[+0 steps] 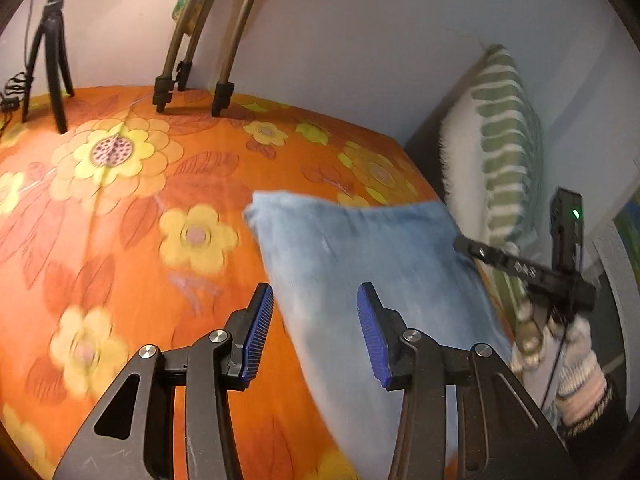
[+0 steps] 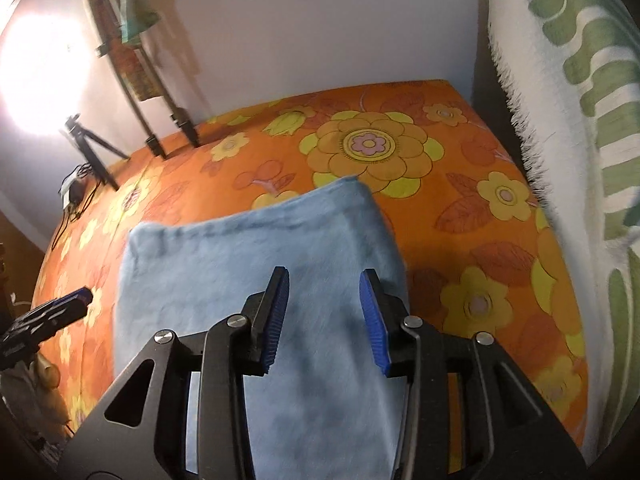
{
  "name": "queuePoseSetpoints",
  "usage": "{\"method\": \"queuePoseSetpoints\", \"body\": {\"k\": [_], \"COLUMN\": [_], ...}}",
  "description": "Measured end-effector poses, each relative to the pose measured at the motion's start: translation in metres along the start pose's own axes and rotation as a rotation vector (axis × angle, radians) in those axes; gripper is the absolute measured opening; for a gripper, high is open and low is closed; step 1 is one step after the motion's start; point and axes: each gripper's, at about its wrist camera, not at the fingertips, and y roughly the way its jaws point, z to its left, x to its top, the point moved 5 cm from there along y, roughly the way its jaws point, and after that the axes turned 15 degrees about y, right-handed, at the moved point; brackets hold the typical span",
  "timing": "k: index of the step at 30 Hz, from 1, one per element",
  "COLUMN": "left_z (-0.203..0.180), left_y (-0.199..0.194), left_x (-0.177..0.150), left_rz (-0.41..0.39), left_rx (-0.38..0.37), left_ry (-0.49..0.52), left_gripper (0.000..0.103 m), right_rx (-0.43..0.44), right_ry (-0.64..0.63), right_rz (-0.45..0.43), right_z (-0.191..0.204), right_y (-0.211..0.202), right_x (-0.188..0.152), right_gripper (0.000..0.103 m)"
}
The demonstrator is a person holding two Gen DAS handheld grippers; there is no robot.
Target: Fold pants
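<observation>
Light blue pants [image 1: 360,264] lie folded flat on the orange flowered bedsheet [image 1: 120,208]; they also show in the right wrist view [image 2: 256,264]. My left gripper [image 1: 316,300] is open and empty, hovering over the pants' left edge. My right gripper [image 2: 325,284] is open and empty, above the right half of the pants. The right gripper's body [image 1: 528,272] shows at the right in the left wrist view. The left gripper's blue fingertip [image 2: 78,296] shows at the far left in the right wrist view.
A green and white patterned pillow [image 1: 500,152] leans on the wall at the bed's right. A black tripod [image 1: 48,60] and stand legs [image 1: 192,92] stand at the far edge by the wall. A cable and small box [image 2: 74,192] lie near the tripod.
</observation>
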Motion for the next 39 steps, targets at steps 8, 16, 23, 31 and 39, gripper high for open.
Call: {"method": "queuePoseSetpoints", "body": {"k": [8, 16, 23, 31, 39], "left_z": [0.033, 0.026, 0.023, 0.02, 0.014], "left_y": [0.043, 0.012, 0.023, 0.036, 0.042], "left_x": [0.007, -0.007, -0.016, -0.018, -0.013], "left_rz": [0.045, 0.058, 0.091, 0.106, 0.078], "left_rx": [0.028, -0.029, -0.075, -0.087, -0.081], "left_ry": [-0.052, -0.048, -0.085, -0.095, -0.068], "left_gripper": [0.047, 0.066, 0.066, 0.066, 0.066], "right_rx": [0.023, 0.094, 0.279, 0.355, 0.384], "right_ry": [-0.104, -0.035, 0.057, 0.046, -0.039], "right_rz": [0.085, 0.112, 0.223, 0.24, 0.252], "right_z": [-0.002, -0.054, -0.075, -0.066, -0.044], "right_y": [0.018, -0.003, 0.025, 0.04, 0.045], "right_x": [0.008, 0.029, 0.012, 0.006, -0.001], "right_gripper": [0.039, 0.072, 0.072, 0.072, 0.058]}}
